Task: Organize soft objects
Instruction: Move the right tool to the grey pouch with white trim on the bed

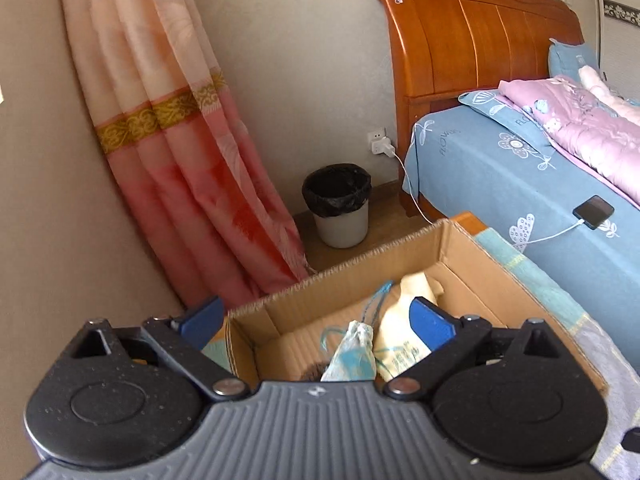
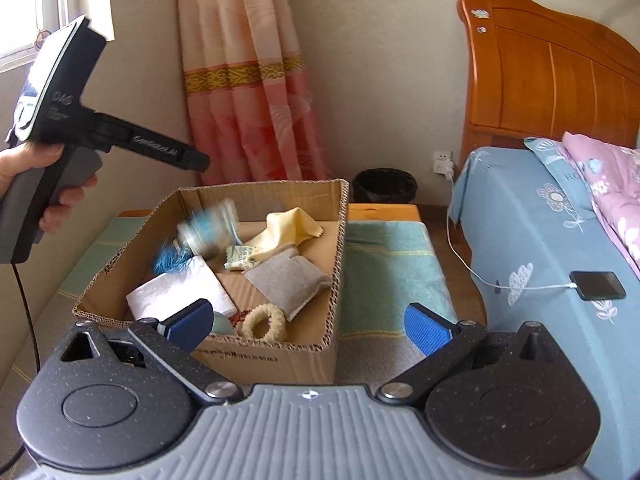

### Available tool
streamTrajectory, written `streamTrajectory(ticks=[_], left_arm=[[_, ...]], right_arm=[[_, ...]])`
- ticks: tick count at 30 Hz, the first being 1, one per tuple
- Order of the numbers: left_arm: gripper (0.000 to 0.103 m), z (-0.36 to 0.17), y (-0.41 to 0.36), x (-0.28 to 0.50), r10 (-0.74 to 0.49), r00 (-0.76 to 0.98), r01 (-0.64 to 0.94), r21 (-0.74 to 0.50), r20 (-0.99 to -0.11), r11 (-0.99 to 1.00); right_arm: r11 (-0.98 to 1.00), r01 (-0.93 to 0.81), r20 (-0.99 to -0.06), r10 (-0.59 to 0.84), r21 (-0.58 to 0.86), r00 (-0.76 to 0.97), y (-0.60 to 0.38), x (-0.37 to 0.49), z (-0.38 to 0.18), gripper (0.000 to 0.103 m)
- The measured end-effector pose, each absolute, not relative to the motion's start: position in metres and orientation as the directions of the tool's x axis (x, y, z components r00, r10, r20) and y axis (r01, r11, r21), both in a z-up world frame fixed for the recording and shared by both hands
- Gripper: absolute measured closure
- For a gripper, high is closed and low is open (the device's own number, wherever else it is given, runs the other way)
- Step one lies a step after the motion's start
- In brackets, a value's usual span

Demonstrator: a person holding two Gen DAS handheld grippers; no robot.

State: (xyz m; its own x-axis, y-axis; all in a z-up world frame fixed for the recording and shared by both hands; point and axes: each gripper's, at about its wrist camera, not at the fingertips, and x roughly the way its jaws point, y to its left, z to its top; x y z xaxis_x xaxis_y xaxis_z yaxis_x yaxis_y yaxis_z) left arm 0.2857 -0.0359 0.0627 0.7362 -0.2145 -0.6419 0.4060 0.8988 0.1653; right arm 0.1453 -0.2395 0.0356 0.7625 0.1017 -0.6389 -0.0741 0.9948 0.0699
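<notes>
An open cardboard box (image 2: 338,240) stands on a low surface under a green towel (image 2: 384,264). In it lie a white folded cloth (image 2: 180,288), a grey cloth (image 2: 288,280), a yellow cloth (image 2: 288,228), a cream ring (image 2: 264,322) and a blue-white pouch (image 2: 208,228), blurred in mid-air. My left gripper (image 1: 316,318) is open above the box (image 1: 320,284), over the pouch (image 1: 352,352) and a cream bag (image 1: 400,332). It also shows in the right wrist view (image 2: 200,162), above the box's left side. My right gripper (image 2: 308,326) is open and empty at the box's near edge.
A bed with a blue sheet (image 2: 540,240) and a wooden headboard (image 2: 540,72) stands to the right. A phone (image 2: 598,285) on a white charging cable lies on it. A bin with a black liner (image 1: 338,204) stands by the wall. A pink curtain (image 2: 248,72) hangs behind the box.
</notes>
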Motion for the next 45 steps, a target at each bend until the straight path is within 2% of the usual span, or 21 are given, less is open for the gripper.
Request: streamTrajectory(ticks=[9,14,18,24,30,36,45], left_arm=[[0.003,0.073,-0.012,0.223,-0.223,0.754,0.389,0.146,-0.618,0.909],[0.003,0.067,-0.001,0.182,-0.158,0.780,0.328,0.180,-0.605,0.927],[0.002,0.051,0.009,0.154,-0.123,0.780,0.278,0.164,-0.613,0.947],[0.002,0.019,0.021,0.121,-0.011,0.766,0.186,0.206,-0.643,0.961],[0.002,0.004,0.040,0.108,0.023,0.750,0.113,0.163,-0.661,0.980],[0.002,-0.003,0.058,0.108,0.105,0.746,0.039,0.201,-0.658,0.979],[0.002,-0.013,0.089,0.107,0.120,0.729,-0.007,0.168,-0.674,0.986]], right_arm=[[0.997,-0.059,-0.655,0.081,0.056,0.751,-0.228,0.131,0.031,0.000],[0.996,-0.077,-0.655,0.090,0.048,0.750,-0.218,0.120,0.029,0.000],[0.993,-0.097,-0.672,0.113,0.061,0.732,-0.210,0.116,0.021,0.000],[0.992,-0.116,-0.699,0.120,0.053,0.705,-0.200,0.115,0.010,0.000],[0.989,-0.137,-0.728,0.136,0.058,0.672,-0.189,0.119,-0.002,0.000],[0.974,-0.223,-0.746,0.178,0.041,0.641,-0.162,0.123,-0.016,0.000],[0.911,-0.411,-0.745,0.293,0.028,0.599,-0.105,0.132,-0.037,0.000]])
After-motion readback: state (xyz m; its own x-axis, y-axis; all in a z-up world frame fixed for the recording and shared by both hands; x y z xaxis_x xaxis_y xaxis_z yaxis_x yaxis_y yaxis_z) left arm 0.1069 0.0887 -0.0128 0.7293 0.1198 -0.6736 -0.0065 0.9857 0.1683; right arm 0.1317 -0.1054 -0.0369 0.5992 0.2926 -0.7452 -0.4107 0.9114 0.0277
